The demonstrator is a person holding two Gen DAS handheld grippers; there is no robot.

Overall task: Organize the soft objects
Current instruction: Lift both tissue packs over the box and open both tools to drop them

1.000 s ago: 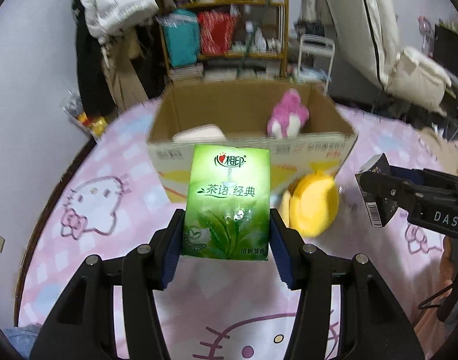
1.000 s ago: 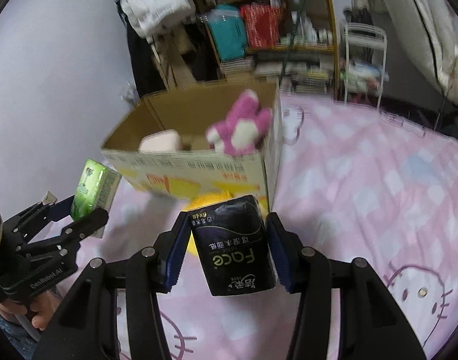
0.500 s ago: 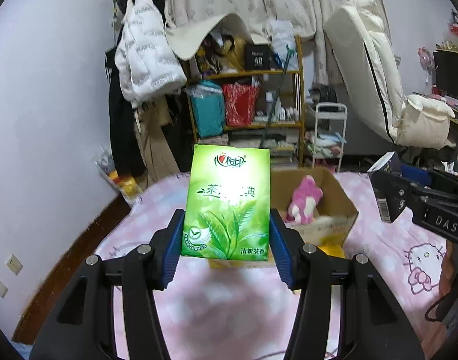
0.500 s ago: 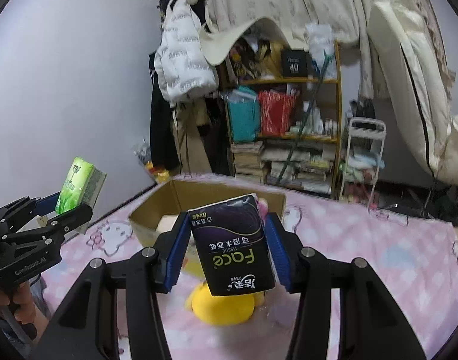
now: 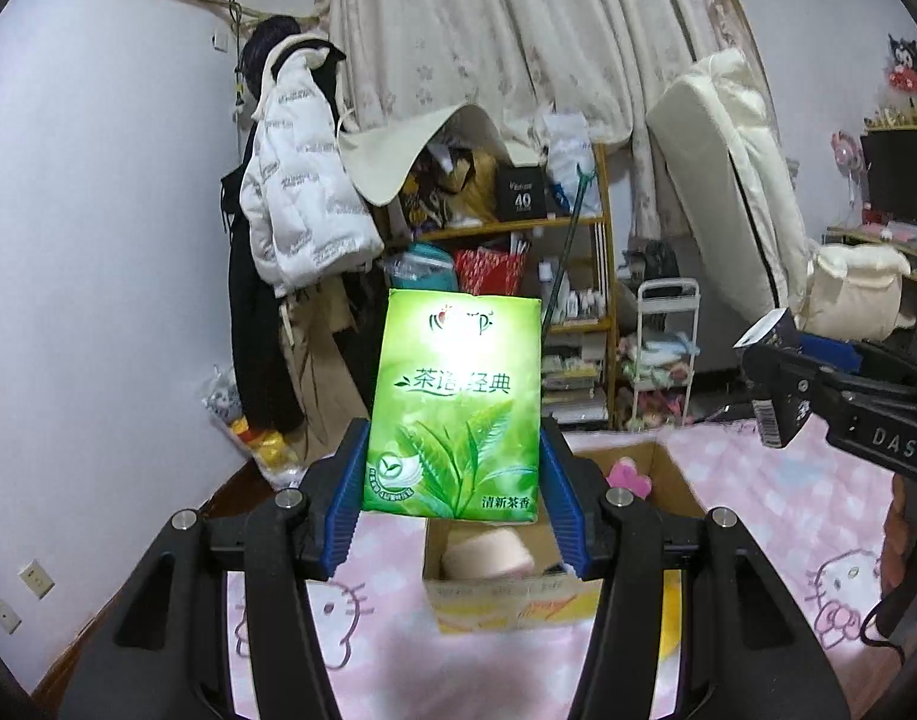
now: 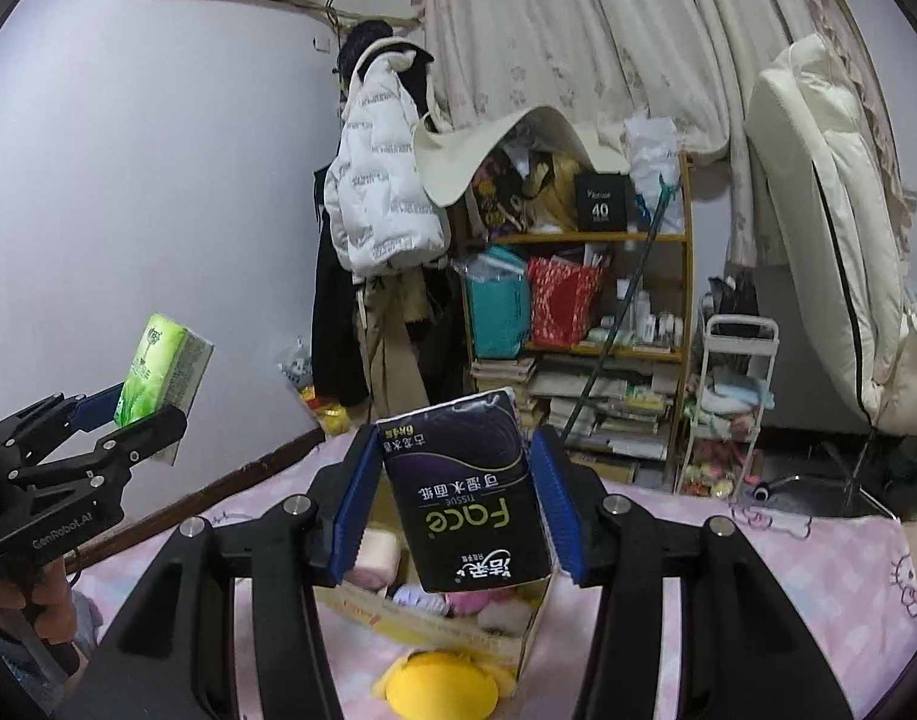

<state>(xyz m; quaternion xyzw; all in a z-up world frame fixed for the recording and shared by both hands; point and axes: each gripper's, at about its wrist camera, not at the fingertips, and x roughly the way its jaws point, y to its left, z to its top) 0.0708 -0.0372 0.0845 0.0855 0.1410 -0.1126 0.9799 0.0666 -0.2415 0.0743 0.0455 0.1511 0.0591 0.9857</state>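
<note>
My left gripper [image 5: 452, 495] is shut on a green tissue pack [image 5: 455, 408] and holds it up high above the bed. My right gripper [image 6: 461, 495] is shut on a black tissue pack [image 6: 467, 492], also raised. Below them an open cardboard box [image 5: 506, 603] stands on the pink bedspread; it holds a pink plush toy [image 5: 629, 474] and a pale pink soft block [image 5: 488, 552]. A yellow plush [image 6: 437, 687] lies on the bed in front of the box [image 6: 440, 624]. The left gripper with its green pack [image 6: 158, 366] shows at the left of the right wrist view.
A pink cartoon-cat bedspread [image 5: 386, 648] covers the bed. Behind it stand a cluttered wooden shelf [image 5: 518, 228], hanging coats [image 5: 302, 204], a white rolling rack [image 5: 665, 348] and an upright cream mattress [image 5: 734, 180]. The purple wall is on the left.
Both grippers have risen and tilted up with their packs; the box and yellow plush have dropped to the bottom of both views.
</note>
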